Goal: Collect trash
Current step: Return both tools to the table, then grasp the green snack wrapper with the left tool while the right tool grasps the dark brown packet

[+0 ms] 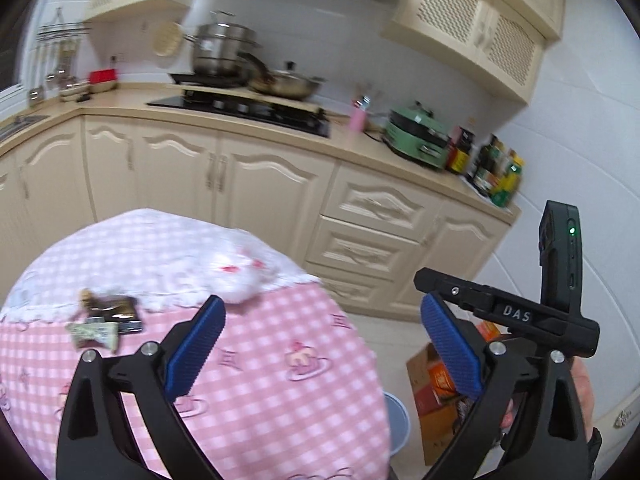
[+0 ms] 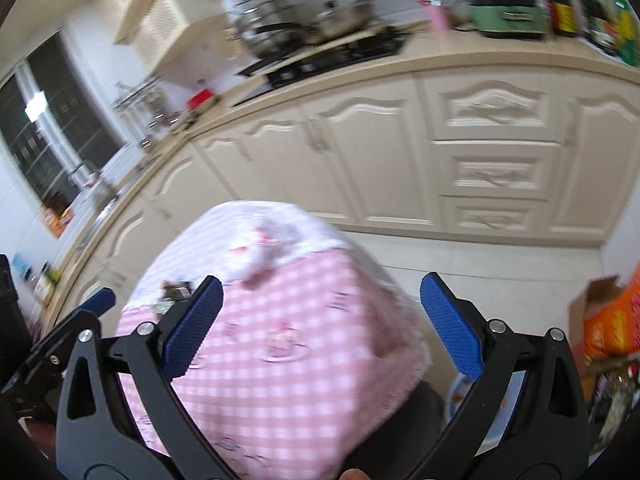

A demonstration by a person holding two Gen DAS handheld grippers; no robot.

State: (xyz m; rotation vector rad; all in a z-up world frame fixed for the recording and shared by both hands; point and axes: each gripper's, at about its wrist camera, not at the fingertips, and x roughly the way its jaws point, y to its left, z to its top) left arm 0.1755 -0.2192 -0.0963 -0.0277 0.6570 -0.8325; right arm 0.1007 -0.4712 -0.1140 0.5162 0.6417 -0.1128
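Two grippers hang over the table [image 1: 256, 360], which is covered in a pink checked cloth. The left gripper [image 1: 320, 344] has its blue pads spread wide with nothing between them; the right gripper [image 2: 320, 326] is likewise spread wide and holds nothing. In the left wrist view, the right gripper's black body shows beyond the table's right edge, over the floor.

On the table, toward its far left part, lie the wrappers [image 1: 106, 322]: a dark foil one and a pale crumpled one touching it, with a small brownish scrap just behind. A crumpled white tissue [image 1: 240, 280] sits near the table's far edge, right of the wrappers. In the right wrist view the left finger covers part of the wrappers, and blur softens them.

Right of the table, on the floor, stand a pale round bin [image 1: 396, 420] and open cardboard boxes [image 1: 436, 384]. Beyond the table run cream cabinets [image 1: 280, 184], topped by a stove with steel pots [image 1: 224, 50], a green cooker [image 1: 418, 136] and bottles [image 1: 496, 168].
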